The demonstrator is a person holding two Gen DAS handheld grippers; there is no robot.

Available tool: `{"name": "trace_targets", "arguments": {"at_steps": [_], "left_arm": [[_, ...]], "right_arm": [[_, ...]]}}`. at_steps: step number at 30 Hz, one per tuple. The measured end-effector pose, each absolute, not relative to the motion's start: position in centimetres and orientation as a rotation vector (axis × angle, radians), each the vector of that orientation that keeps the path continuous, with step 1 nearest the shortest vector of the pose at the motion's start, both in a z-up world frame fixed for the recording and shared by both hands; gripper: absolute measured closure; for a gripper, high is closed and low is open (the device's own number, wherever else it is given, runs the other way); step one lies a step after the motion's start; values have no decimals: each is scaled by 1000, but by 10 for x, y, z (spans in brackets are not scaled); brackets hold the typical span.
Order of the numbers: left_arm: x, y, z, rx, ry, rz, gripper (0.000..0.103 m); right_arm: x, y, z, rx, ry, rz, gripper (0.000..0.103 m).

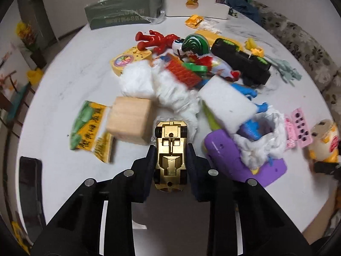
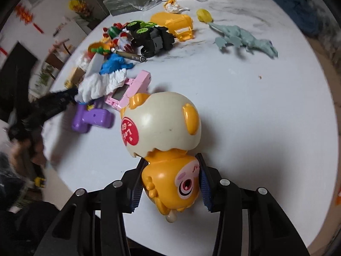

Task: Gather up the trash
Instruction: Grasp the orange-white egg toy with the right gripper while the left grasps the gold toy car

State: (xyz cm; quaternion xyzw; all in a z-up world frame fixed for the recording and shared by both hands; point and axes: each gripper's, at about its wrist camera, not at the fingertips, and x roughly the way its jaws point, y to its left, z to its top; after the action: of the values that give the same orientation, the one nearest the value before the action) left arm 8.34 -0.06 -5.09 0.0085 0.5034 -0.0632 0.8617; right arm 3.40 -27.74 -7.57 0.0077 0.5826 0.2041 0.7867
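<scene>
My left gripper [image 1: 170, 149] is shut on a gold toy car [image 1: 171, 153], held underside up above the white table [image 1: 64, 85]. Ahead of it lie crumpled white tissues [image 1: 170, 91], a yellow-green snack wrapper [image 1: 89, 125], a wooden block [image 1: 131, 119] and a white foam block [image 1: 227, 104]. My right gripper [image 2: 171, 160] is shut on an orange chick toy with a cream eggshell top [image 2: 164, 128], above the table [image 2: 255, 117]. The left gripper shows blurred at the left of the right wrist view [image 2: 49, 104]. The chick toy also shows at the right of the left wrist view [image 1: 324, 143].
Toys crowd the table: a purple toy [image 1: 223, 155], a black truck [image 1: 243, 59], a red figure [image 1: 157, 40], a pink toy [image 2: 132, 89], a pale dinosaur [image 2: 243, 38]. A green tissue box [image 1: 123, 10] and a white box [image 1: 191, 2] stand at the back. A dark phone [image 1: 29, 183] lies left.
</scene>
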Motion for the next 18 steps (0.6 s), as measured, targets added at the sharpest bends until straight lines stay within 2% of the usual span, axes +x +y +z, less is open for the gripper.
{"name": "trace_targets", "arguments": {"at_steps": [7, 11, 15, 18], "left_arm": [[22, 20, 15, -69, 933, -262, 75], [-27, 11, 36, 34, 923, -328, 75], [-78, -12, 27, 221, 970, -410, 74], [-102, -21, 2, 277, 1061, -469, 74]], "right_arm": [[24, -280, -60, 217, 1260, 563, 59], [9, -271, -36, 239, 1257, 645, 59], [-31, -255, -15, 189, 1293, 801, 59], [-56, -231, -23, 85, 1359, 908, 58]]}}
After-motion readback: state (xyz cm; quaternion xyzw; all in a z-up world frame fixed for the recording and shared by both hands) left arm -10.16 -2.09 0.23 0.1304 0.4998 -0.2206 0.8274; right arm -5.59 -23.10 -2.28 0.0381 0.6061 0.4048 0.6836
